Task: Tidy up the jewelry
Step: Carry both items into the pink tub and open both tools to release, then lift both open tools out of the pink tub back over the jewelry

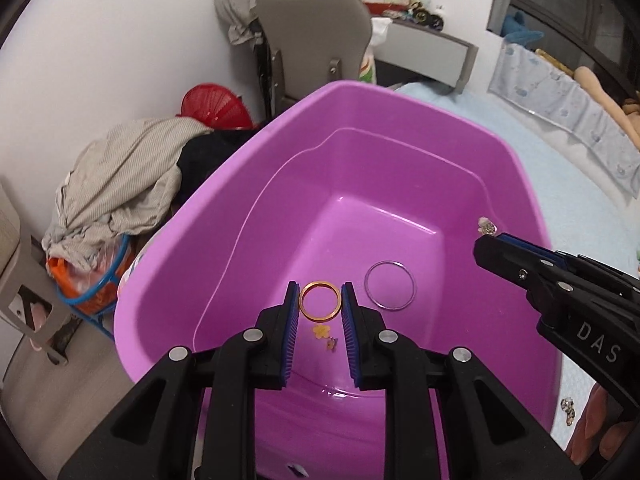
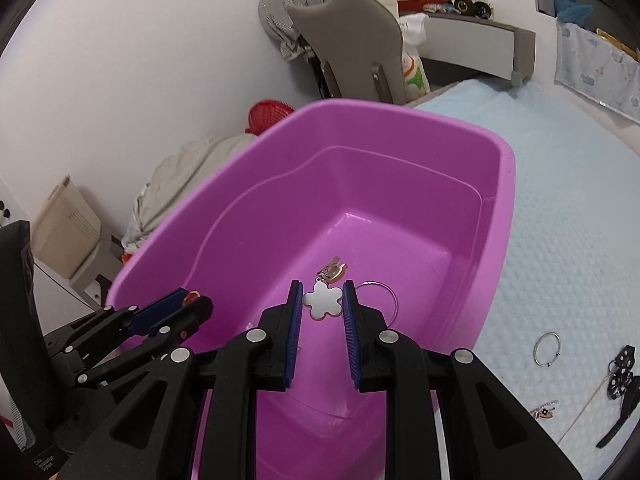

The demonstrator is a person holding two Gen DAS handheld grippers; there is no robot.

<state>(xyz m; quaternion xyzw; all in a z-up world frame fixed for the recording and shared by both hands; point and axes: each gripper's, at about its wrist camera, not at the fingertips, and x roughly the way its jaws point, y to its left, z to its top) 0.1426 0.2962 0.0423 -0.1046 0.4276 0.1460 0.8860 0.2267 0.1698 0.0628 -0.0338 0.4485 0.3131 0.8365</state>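
White letters "DAS" are printed on the right tongs [image 1: 490, 240], low at the right edge of the left wrist view. The purple tub [image 1: 400, 104] fills the centre of both views. On its floor lie a clear ring [image 1: 390, 286] and a small yellow flower charm [image 1: 321, 331]. The left tongs [image 1: 320, 304] clasp a gold ring [image 1: 320, 295]. The right tongs grip a white flower pendant [image 2: 323, 299] above the tub.

Both wrist views close over basin [image 1: 400, 208].
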